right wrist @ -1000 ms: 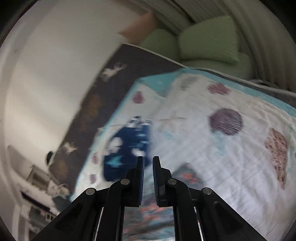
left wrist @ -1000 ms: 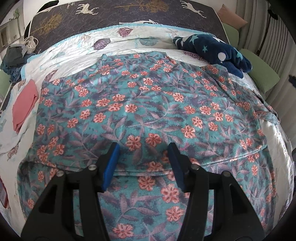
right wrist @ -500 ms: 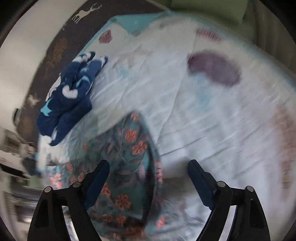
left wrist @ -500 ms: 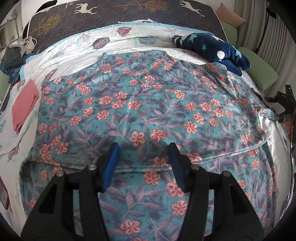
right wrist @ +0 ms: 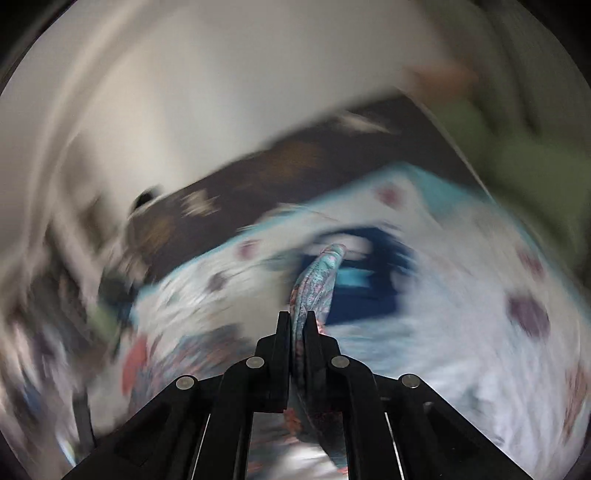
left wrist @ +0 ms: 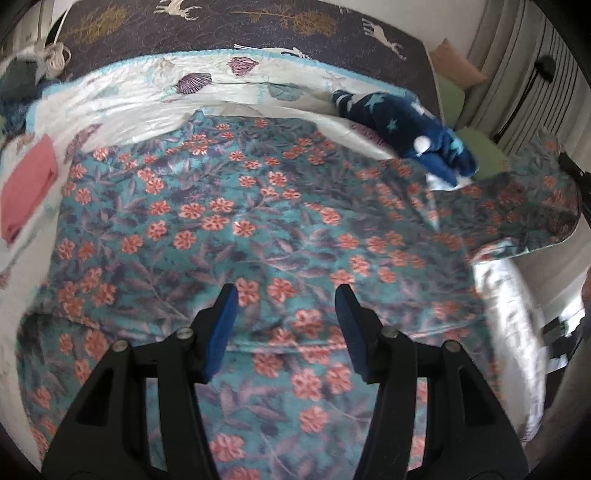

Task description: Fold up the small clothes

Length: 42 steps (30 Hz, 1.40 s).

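**Right gripper lifts a corner of the floral garment**

The floral garment [left wrist: 236, 229], teal with orange flowers, lies spread flat across most of the bed [left wrist: 122, 110], over a white quilt printed with shells. Its right part is raised off the quilt, forming a lifted flap at the far right of the left wrist view, above the bed's right edge.

The left gripper [left wrist: 284, 325] hovers over the near middle of the garment, pointing down at it. Its jaws stand partly open, blue pads apart, with nothing between them; whether the tips touch the cloth cannot be told.

The right gripper [right wrist: 295, 321] has just been closing its jaws, and they now pinch a bunched fold of the floral garment [right wrist: 317, 284]. The cloth sticks out past the fingertips and also hangs down behind them. The right wrist view is heavily blurred.

A navy cloth with stars [left wrist: 402, 122] lies on the quilt at the far right, just beside the garment's far right edge. A folded pink cloth [left wrist: 29, 192] lies at the left edge of the bed, just beside the garment. A dark blanket with deer [left wrist: 258, 26] covers the far end of the bed. Green cushions [left wrist: 484, 147] sit beyond the right side.
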Available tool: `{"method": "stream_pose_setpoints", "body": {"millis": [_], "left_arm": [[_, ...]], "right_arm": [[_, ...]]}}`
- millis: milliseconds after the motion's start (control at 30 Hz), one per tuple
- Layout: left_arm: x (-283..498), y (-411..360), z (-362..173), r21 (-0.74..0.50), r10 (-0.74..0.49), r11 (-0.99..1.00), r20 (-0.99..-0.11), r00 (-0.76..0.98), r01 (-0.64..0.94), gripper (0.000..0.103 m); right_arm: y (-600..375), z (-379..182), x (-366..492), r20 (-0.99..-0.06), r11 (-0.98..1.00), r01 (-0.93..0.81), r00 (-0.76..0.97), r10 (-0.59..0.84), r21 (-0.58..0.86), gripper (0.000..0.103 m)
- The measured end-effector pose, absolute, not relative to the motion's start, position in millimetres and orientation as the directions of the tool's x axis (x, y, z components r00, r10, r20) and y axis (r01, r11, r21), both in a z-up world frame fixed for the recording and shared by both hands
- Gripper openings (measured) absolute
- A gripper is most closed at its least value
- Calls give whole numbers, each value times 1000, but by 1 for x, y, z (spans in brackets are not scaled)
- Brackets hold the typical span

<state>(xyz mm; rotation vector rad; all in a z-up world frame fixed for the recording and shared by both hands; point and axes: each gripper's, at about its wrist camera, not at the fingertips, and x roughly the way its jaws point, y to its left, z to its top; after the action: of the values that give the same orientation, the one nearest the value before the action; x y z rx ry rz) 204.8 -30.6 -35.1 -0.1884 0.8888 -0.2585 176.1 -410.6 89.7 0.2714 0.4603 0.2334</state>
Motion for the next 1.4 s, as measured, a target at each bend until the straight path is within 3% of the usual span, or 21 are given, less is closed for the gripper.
{"method": "stream_pose_setpoints", "body": {"millis": [67, 133, 200, 267, 567, 600, 667, 700, 800, 900, 1000, 1067, 1133, 1267, 1400], "left_arm": [[197, -20, -36, -328, -341, 935, -724, 600, 135, 56], [191, -11, -39, -369, -362, 922, -722, 590, 115, 60], [185, -1, -45, -420, -398, 902, -716, 573, 101, 60], [180, 4, -48, -467, -451, 876, -704, 548, 120, 60], [177, -37, -52, -573, -626, 777, -659, 416, 262, 60], [179, -44, -53, -565, -623, 781, -669, 405, 268, 56], [184, -58, -54, -521, -591, 806, -698, 404, 280, 12], [187, -66, -55, -493, -571, 821, -717, 401, 287, 4], [184, -66, -26, -488, -579, 815, -669, 467, 311, 4], [169, -33, 46, -488, -579, 803, -507, 639, 341, 4], [148, 14, 97, -427, -445, 862, -381, 810, 273, 4], [139, 33, 100, -369, -342, 907, -365, 866, 203, 4], [138, 52, 83, -359, -304, 920, -409, 860, 155, 5], [145, 76, 13, -452, -338, 891, -594, 730, 44, 13], [146, 91, -24, -481, -315, 874, -668, 674, -68, 38]], "right_arm": [[-341, 88, 153, -402, 948, -273, 859, 318, 167, 13], [-267, 60, 139, -484, 932, -363, 813, 325, 17, 45], [-226, 25, 129, -593, 896, -443, 732, 336, -40, 46], [-218, 3, 119, -643, 879, -477, 675, 361, -8, 46], [-304, -18, 106, -686, 969, -167, 685, 245, 180, 52], [-313, -19, 106, -688, 968, -134, 683, 245, 212, 52], [-326, -19, 103, -686, 962, -96, 683, 250, 256, 52], [-331, -20, 103, -684, 959, -80, 685, 251, 271, 52], [-338, -20, 102, -685, 959, -49, 690, 235, 280, 52], [-344, -23, 106, -693, 964, -26, 690, 210, 265, 54], [-346, -27, 109, -711, 970, -15, 677, 190, 244, 57], [-341, -30, 111, -724, 975, -25, 666, 182, 222, 57], [-334, -31, 114, -732, 979, -43, 658, 177, 199, 60], [-317, -34, 125, -749, 988, -68, 645, 152, 142, 61], [-298, -32, 133, -753, 993, -100, 649, 114, 64, 61]]}}
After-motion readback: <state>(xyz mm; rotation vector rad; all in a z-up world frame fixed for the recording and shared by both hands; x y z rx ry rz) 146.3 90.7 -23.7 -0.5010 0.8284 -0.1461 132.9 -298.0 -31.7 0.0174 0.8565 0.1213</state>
